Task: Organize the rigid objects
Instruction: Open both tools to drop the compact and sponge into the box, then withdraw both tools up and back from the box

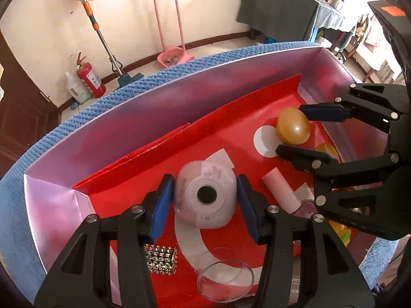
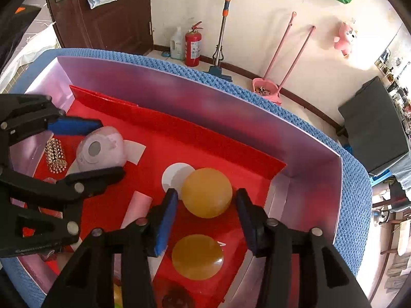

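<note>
Left wrist camera sits close above the near-left part of the red-lined box [image 1: 154, 118], looking down and forward between its own jaws at the far wall, with the right gripper [image 1: 295, 131] coming in from the right edge. Right wrist camera hangs just as close over the box's right end [image 2: 308, 179], facing the same far wall, the left gripper [image 2: 110, 148] at its left edge. Both share the red floor and the mop [image 1: 102, 38] on the wall behind.

Glossy amber ball [image 2: 206, 192], clear glass dish [image 1: 225, 281], studded metallic block [image 1: 160, 259], knitted blue cloth [image 2: 355, 187].
</note>
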`<action>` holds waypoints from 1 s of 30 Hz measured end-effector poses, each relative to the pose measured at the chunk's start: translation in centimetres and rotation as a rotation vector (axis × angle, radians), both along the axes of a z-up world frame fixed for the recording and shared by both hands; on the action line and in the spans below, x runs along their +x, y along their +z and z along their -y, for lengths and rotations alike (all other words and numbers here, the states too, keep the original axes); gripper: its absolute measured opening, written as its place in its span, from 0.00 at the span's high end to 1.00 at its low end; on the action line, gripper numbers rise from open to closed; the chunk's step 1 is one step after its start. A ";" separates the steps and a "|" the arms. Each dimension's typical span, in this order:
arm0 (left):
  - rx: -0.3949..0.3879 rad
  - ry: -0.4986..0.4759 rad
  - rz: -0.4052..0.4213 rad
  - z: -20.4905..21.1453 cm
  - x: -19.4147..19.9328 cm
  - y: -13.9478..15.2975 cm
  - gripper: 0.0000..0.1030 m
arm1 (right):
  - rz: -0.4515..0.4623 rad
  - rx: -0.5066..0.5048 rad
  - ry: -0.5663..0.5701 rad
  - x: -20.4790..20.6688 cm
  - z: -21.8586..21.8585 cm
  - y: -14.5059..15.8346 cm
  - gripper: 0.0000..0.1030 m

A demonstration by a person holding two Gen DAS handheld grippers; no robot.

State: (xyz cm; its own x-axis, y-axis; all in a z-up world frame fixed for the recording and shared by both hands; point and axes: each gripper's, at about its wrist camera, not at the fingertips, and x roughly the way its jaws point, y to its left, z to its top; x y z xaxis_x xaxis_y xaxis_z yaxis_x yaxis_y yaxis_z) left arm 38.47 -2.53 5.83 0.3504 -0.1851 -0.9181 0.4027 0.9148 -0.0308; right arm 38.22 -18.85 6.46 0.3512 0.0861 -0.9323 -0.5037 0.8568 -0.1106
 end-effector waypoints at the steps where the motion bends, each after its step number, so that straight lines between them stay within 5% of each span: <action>1: 0.001 0.003 0.003 0.0 0.0 0.1 0.42 | 0.002 -0.001 -0.001 0.0 0.0 0.0 0.52; 12: 0.002 0.031 0.020 -0.3 -0.4 0.7 0.41 | 0.020 0.002 -0.013 -1.0 0.2 0.7 0.45; 17: 0.001 0.054 0.058 -0.8 -1.2 2.0 0.33 | 0.048 -0.002 -0.019 -1.9 0.3 2.3 0.41; 19: -0.001 0.061 0.073 -1.1 -1.6 2.7 0.33 | 0.067 -0.001 -0.021 -2.5 0.4 3.1 0.30; 30: -0.036 0.128 0.214 -3.4 -6.1 6.5 0.25 | 0.169 0.038 -0.029 -6.2 0.3 7.4 0.10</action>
State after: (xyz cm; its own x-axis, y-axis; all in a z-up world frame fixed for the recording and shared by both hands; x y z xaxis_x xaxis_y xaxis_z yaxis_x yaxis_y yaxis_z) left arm 32.41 0.86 12.29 0.5586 -0.1577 -0.8143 0.2840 0.9588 0.0092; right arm 31.98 -19.15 13.85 0.5051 0.1074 -0.8563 -0.4556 0.8759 -0.1590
